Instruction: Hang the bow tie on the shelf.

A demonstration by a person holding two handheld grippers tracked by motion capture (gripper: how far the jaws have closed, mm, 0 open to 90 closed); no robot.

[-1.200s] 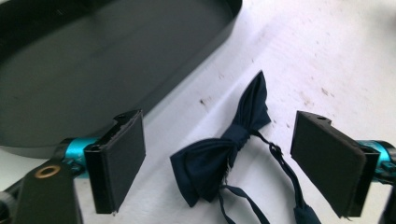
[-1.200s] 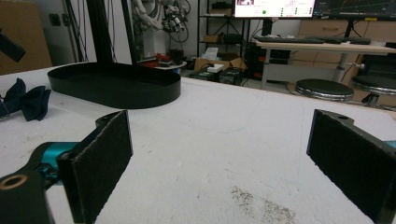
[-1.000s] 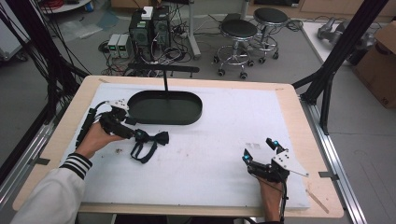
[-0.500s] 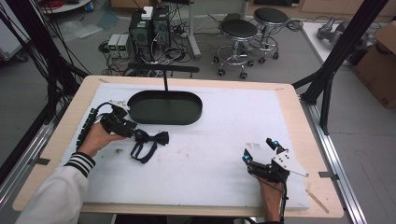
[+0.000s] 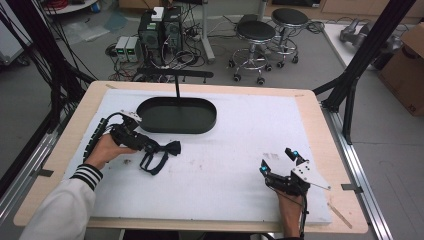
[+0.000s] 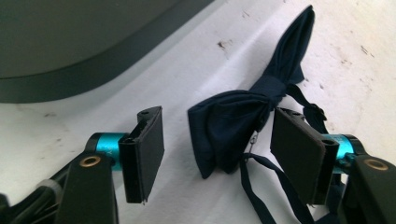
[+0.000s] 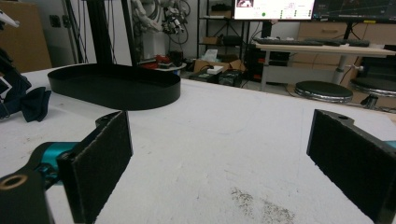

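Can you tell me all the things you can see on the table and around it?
bow tie: one, dark navy with a thin strap, on the white mat between the open jaws of the left gripper
tray: one, black, oval, at the far side of the mat
mat: one, white, a bit stained, covering the wooden table
stools: two, black round seats, on the floor beyond the table
cardboard box: one, brown, on the floor at the right
left gripper: one, black with teal, open around the bow tie
right gripper: one, black with teal, open, near the mat's right front
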